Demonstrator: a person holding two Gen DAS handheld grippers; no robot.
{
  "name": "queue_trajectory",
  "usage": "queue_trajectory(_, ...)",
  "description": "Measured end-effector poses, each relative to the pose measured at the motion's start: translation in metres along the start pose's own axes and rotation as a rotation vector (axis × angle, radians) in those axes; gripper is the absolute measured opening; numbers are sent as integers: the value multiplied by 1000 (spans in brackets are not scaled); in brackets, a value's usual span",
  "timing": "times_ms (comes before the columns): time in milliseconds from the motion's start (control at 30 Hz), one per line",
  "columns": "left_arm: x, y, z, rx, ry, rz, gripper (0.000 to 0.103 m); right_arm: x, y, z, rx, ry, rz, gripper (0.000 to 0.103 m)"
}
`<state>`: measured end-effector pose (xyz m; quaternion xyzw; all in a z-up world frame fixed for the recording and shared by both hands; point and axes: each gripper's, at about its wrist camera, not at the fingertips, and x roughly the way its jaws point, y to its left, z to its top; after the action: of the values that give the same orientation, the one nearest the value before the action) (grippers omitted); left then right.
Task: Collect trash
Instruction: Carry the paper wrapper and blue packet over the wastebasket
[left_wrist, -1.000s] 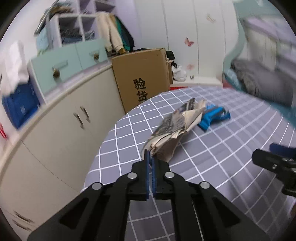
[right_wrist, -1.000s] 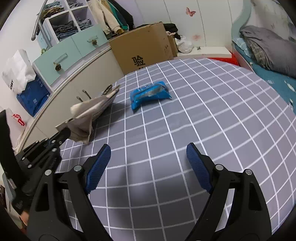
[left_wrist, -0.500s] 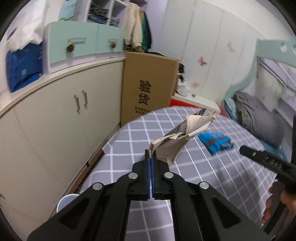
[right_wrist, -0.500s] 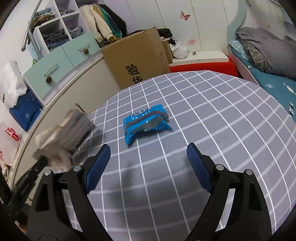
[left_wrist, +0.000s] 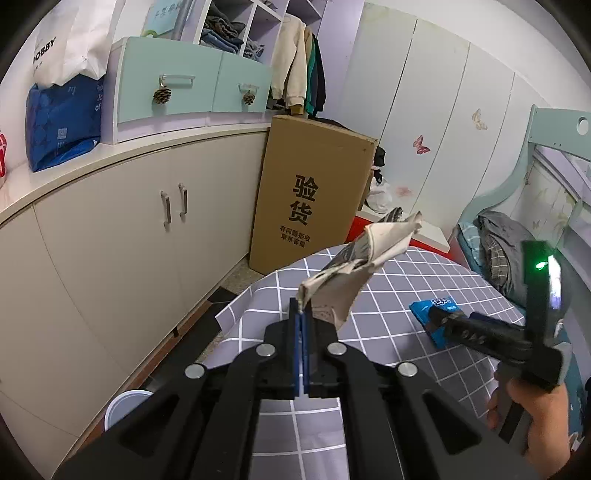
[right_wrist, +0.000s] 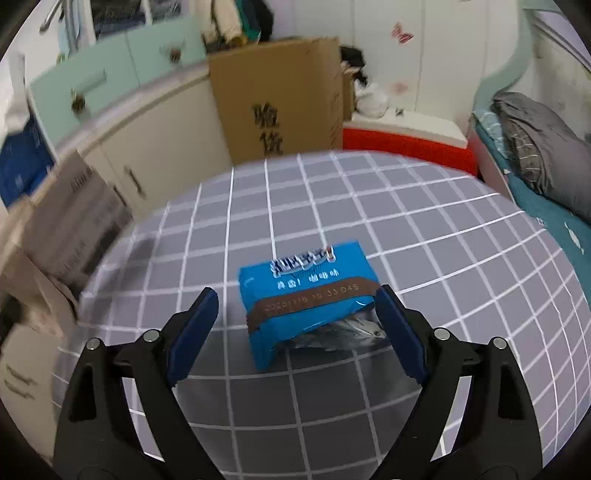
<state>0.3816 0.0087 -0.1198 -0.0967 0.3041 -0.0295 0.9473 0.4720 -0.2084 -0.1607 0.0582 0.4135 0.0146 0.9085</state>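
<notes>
My left gripper (left_wrist: 302, 317) is shut on a corner of a crumpled newspaper (left_wrist: 354, 273), which hangs in the air above the left edge of the grey checked tablecloth (left_wrist: 388, 306). The same newspaper (right_wrist: 70, 229) shows blurred at the left of the right wrist view. A blue snack wrapper (right_wrist: 306, 291) lies on the cloth (right_wrist: 406, 221). My right gripper (right_wrist: 295, 295) is open and straddles it, one finger on each side, and the pads are not pressing on it. In the left wrist view the wrapper (left_wrist: 436, 308) is partly hidden behind the right gripper's body (left_wrist: 480, 332), which a hand (left_wrist: 532, 417) holds.
A tall cardboard box (left_wrist: 310, 192) stands on the floor behind the table. Beige cabinets (left_wrist: 110, 229) run along the left. A white round container (left_wrist: 122, 406) sits on the floor at the lower left. A bed (right_wrist: 535, 147) and a red-sided platform (right_wrist: 402, 144) lie to the right.
The left gripper lifted the newspaper off the cloth and swung it towards the table's left edge. The right gripper moved forward until the blue wrapper lay between its fingers.
</notes>
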Motion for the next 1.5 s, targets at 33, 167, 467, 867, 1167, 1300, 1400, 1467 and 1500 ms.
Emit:
queue_trajectory(33, 0, 0, 0, 1, 3, -1, 1, 4, 0, -1, -5, 14, 0, 85)
queue_trajectory(167, -2, 0, 0, -8, 15, -26, 1, 5, 2, -8, -31, 19, -12, 39)
queue_trajectory(467, -32, 15, -6, -31, 8, -47, 1, -39, 7, -23, -39, -49, 49, 7)
queue_trajectory(867, -109, 104, -39, -61, -29, 139, 1, -125, 152, -79, -200, -70, 407, 7)
queue_trajectory(1167, -121, 214, -90, -158, 92, 296, 1, -106, 292, -147, -383, 38, 562, 7)
queue_trajectory(1300, -101, 256, -117, -203, 182, 339, 1, -78, 332, -187, -431, 116, 571, 7)
queue_trajectory(1400, -80, 279, -142, -230, 255, 360, 1, -48, 348, -212, -444, 180, 558, 7)
queue_trajectory(1467, -61, 290, -156, -250, 303, 363, 1, -28, 354, -222, -441, 215, 542, 7)
queue_trajectory(1500, -50, 296, -163, -259, 327, 360, 1, -15, 355, -228, -435, 237, 530, 7)
